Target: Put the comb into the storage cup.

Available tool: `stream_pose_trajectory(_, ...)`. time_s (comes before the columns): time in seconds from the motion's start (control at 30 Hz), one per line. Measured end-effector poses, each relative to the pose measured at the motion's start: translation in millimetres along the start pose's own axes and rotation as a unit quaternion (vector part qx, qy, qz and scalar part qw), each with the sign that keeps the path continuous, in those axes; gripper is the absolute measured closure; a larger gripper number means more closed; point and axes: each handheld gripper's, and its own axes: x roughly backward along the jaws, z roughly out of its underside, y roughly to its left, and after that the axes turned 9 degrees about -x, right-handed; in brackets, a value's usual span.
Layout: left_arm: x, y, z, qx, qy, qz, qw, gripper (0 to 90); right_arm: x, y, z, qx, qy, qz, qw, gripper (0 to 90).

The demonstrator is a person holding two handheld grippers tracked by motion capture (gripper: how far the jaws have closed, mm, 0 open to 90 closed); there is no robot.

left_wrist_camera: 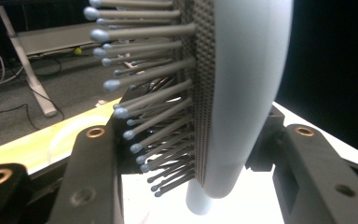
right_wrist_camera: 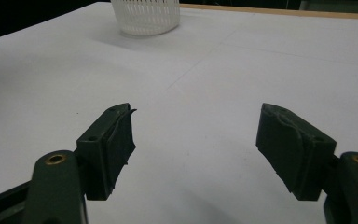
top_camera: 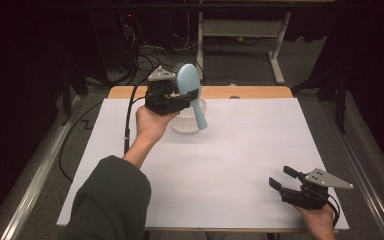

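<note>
Left tool [top_camera: 187,97] clamps a pale blue hairbrush [top_camera: 190,92] above the white basket [top_camera: 187,122]; right tool [top_camera: 283,178] gapes wide, well apart

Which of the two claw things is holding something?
The left gripper, up by the white basket, is clamped on a light blue hairbrush. The right gripper, near the table's front edge, is open with nothing between its jaws.

Pale blue hairbrush [top_camera: 190,92] is up in the air, head high, handle slanting down over the white ribbed basket [top_camera: 186,125] (grey ball-tipped bristles face away), basket standing upright near the table's far edge
</note>
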Motion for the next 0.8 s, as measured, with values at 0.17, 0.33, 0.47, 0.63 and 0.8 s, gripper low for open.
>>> stream_pose_trajectory(0.17, -2.8, 4.7, -3.1, 0.001, 0.002, -0.008, 1.0, 49.7, -0.3, 0.3, 0.0, 0.0, 0.0, -0.003, 1.0, 28.0)
stream_pose_trajectory(0.33, -6.6, 9.1, -4.4, 0.005, 0.004, -0.014, 0.9999, 49.6, 0.0, 0.0, 0.0, -0.001, 0.0, -0.002, 1.0, 28.0)
stream_pose_trajectory(0.47, -9.9, 12.7, -4.8, 0.009, 0.005, -0.019, 0.9998, 49.6, -0.2, 0.2, 0.0, -0.001, -0.002, -0.002, 1.0, 28.0)
stream_pose_trajectory(0.63, -11.4, 18.4, -5.7, 0.02, -0.008, -0.024, 0.9995, 49.5, -0.4, 0.5, 0.0, -0.002, -0.002, -0.005, 1.0, 27.9)
stream_pose_trajectory(0.8, -15.6, 22.3, -6.4, 0.021, -0.004, -0.034, 0.9992, 49.5, -0.4, 0.5, 0.1, -0.003, -0.002, -0.004, 1.0, 27.9)
